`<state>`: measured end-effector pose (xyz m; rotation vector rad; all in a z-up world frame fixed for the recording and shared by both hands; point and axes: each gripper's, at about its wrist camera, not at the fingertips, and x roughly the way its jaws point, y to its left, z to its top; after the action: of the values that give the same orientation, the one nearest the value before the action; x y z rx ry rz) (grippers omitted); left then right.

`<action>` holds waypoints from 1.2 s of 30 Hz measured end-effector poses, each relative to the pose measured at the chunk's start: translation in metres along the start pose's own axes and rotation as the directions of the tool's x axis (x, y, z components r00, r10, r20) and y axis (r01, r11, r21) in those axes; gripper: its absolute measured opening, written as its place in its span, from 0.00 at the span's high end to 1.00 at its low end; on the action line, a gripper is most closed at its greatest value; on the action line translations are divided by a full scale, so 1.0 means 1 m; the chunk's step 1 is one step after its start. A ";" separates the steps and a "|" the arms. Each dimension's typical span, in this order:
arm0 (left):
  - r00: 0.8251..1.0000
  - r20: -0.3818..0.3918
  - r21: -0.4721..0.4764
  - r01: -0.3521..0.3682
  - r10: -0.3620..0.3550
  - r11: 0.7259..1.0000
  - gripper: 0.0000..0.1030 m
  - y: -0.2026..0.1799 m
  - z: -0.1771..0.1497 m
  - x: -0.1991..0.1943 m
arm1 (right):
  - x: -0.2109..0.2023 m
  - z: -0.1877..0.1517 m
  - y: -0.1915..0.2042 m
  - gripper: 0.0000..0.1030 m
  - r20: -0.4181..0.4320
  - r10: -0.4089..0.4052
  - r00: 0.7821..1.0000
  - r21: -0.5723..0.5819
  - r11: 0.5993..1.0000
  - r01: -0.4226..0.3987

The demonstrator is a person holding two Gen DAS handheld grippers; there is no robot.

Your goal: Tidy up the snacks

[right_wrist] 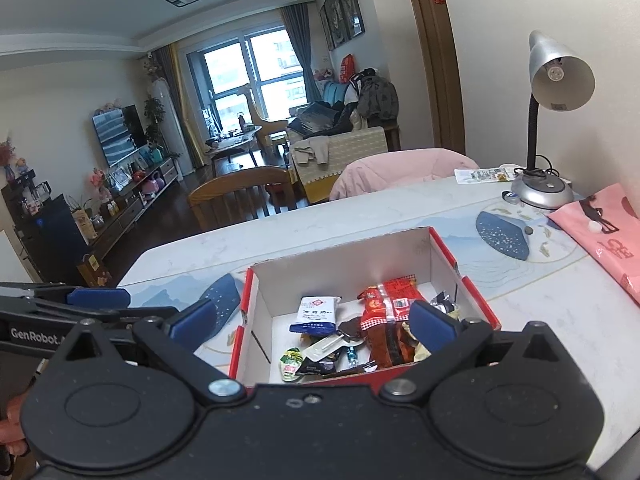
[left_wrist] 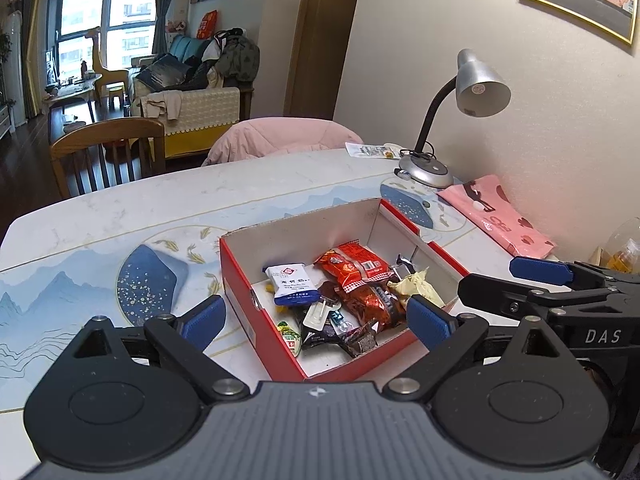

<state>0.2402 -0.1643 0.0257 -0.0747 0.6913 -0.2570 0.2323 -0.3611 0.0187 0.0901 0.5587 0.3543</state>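
Both the left gripper (left_wrist: 316,322) and right gripper (right_wrist: 314,320) hung released and empty above a red box (left_wrist: 240,280) of snacks (left_wrist: 352,276) on the surface (left_wrist: 120,208).

Marble-look table (left_wrist: 120,208) with red snack box (left_wrist: 240,280), silver desk lamp (left_wrist: 426,168), pink bag (left_wrist: 496,216), flat packet (left_wrist: 370,150).

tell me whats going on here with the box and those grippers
A person holds two handheld grippers over a red box of mixed snack packets on a table. The left gripper and right gripper are both open and hold nothing. A white-and-blue packet and a red packet already lie inside the box.
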 end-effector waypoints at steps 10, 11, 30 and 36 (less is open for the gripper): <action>1.000 -0.011 0.004 0.002 -0.002 1.000 0.05 -0.006 -0.004 0.000 | -0.003 -0.005 -0.003 0.00 -0.009 -0.020 1.000 0.025 0.999 0.020; 1.000 -0.012 0.005 0.003 -0.003 1.000 0.05 -0.006 -0.004 0.000 | -0.003 -0.006 -0.004 0.00 -0.008 -0.020 1.000 0.025 0.999 0.020; 1.000 -0.018 0.006 0.006 -0.006 1.000 0.05 -0.009 -0.004 0.000 | -0.005 -0.007 -0.005 0.00 -0.010 -0.022 1.000 0.028 0.999 0.023; 1.000 -0.018 0.004 0.006 -0.006 1.000 0.05 -0.009 -0.004 0.000 | -0.004 -0.010 -0.002 0.00 -0.011 -0.018 1.000 0.030 0.999 0.018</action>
<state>0.2360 -0.1733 0.0237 -0.0704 0.7089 -0.2648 0.2246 -0.3648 0.0123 0.1120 0.5749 0.3288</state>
